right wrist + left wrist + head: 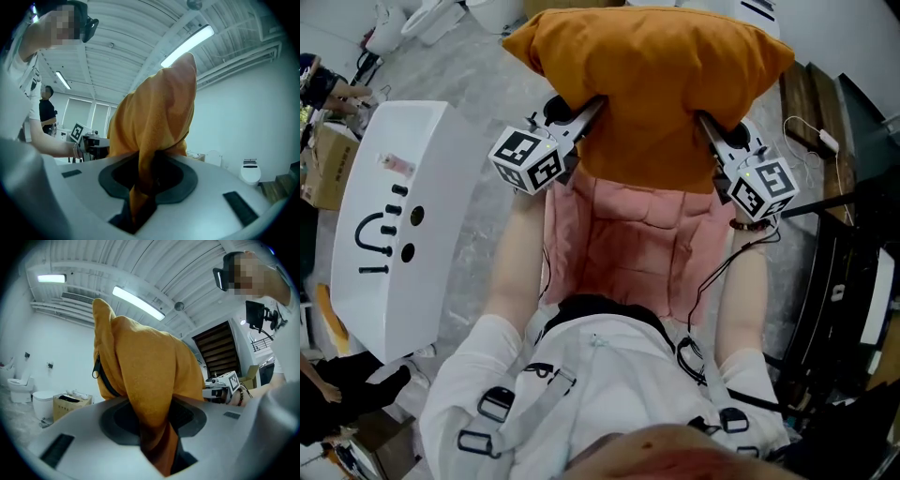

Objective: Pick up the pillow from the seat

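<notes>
**Orange pillow gripped at both ends**

Nearest the lens, the grey shell of the left gripper [157, 446] is seen with its jaws closed on a fold of the mustard-orange fabric pillow [145, 376], whose cloth is pinched deep in the slot. The right gripper [140, 197] is likewise clamped on a bunched fold at the pillow's opposite end. A black zip is seen along the pillow's edge in the left gripper view.

From the head view, the pillow is held up between the two grippers, stretched crosswise in front of the person, with a marker cube [530, 159] showing beneath its left corner. The pink quilted seat cushion [637, 244] lies below and nearer the person, uncovered. A white glossy fixture with black fittings [384, 234] stands to the left. The person's white top [600, 375] fills the lower edge.
</notes>
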